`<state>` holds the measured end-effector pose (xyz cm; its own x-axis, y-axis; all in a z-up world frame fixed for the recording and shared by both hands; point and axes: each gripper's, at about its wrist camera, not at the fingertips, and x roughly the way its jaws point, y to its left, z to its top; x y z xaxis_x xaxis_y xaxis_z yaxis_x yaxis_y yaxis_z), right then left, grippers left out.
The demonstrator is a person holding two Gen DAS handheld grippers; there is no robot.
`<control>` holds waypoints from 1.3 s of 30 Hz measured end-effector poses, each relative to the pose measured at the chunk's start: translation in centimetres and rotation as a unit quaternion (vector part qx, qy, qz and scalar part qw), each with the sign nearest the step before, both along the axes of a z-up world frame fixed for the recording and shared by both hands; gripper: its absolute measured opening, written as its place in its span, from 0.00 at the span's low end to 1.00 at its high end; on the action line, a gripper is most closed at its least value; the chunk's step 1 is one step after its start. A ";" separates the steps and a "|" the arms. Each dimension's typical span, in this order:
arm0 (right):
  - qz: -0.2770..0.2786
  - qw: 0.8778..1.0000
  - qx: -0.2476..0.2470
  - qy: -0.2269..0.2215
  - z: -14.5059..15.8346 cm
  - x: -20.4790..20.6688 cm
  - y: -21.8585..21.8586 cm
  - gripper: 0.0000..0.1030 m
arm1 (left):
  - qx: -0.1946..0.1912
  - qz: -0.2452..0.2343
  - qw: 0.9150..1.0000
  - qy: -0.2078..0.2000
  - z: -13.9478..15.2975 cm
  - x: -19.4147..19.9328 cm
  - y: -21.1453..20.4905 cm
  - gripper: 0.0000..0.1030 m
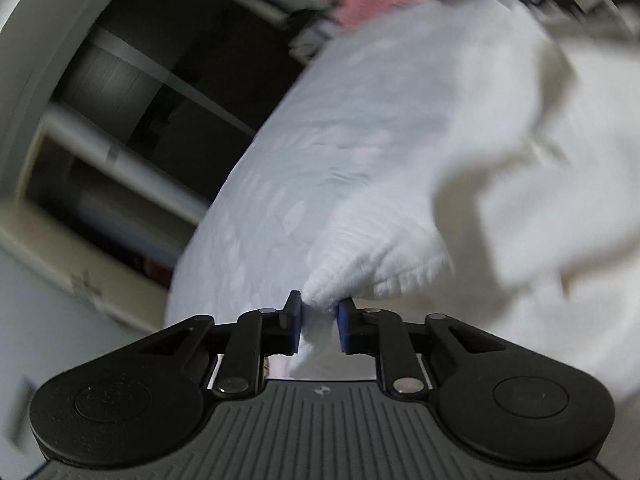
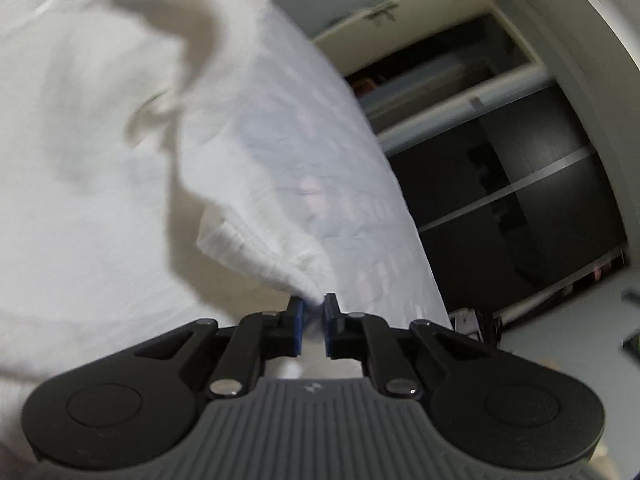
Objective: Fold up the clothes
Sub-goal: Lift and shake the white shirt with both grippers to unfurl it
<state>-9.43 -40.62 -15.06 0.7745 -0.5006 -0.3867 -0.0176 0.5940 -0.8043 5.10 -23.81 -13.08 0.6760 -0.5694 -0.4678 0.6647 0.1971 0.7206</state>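
My left gripper (image 1: 319,322) and right gripper (image 2: 313,326) each pinch the white garment (image 1: 400,160); I'd keep both corners level, cloth taut

No legible text, numbers or labels in either wrist view. Only marking: a small embossed logo, bowtie-like, at the top centre of the ribbed grey body of the left gripper (image 1: 319,318) and the right gripper (image 2: 313,322). Its brand cannot be read.
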 end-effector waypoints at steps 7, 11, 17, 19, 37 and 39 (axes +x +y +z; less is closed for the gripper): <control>-0.073 0.988 0.028 -0.132 5.0 -1.1 -0.4 0.07 | -0.100 0.036 0.993 0.045 6.8 0.5 1.6 0.12; -0.100 0.977 0.035 -0.187 9.3 -2.5 0.3 0.07 | -0.147 0.043 0.987 0.052 11.0 0.1 2.8 0.12; -0.106 0.955 0.001 -0.277 17.7 -6.5 2.4 0.07 | -0.221 0.017 0.974 0.033 20.5 -3.3 6.0 0.11; -0.104 0.944 -0.017 -0.314 21.0 -8.7 3.7 0.07 | -0.256 0.004 0.966 0.019 24.4 -5.1 7.7 0.11; -0.070 0.842 -0.106 -0.524 38.1 -24.3 15.2 0.07 | -0.411 -0.051 0.899 -0.141 41.9 -19.0 18.2 0.11; -0.064 0.835 -0.114 -0.534 38.7 -25.0 15.9 0.07 | -0.416 -0.047 0.896 -0.146 42.2 -19.2 17.9 0.11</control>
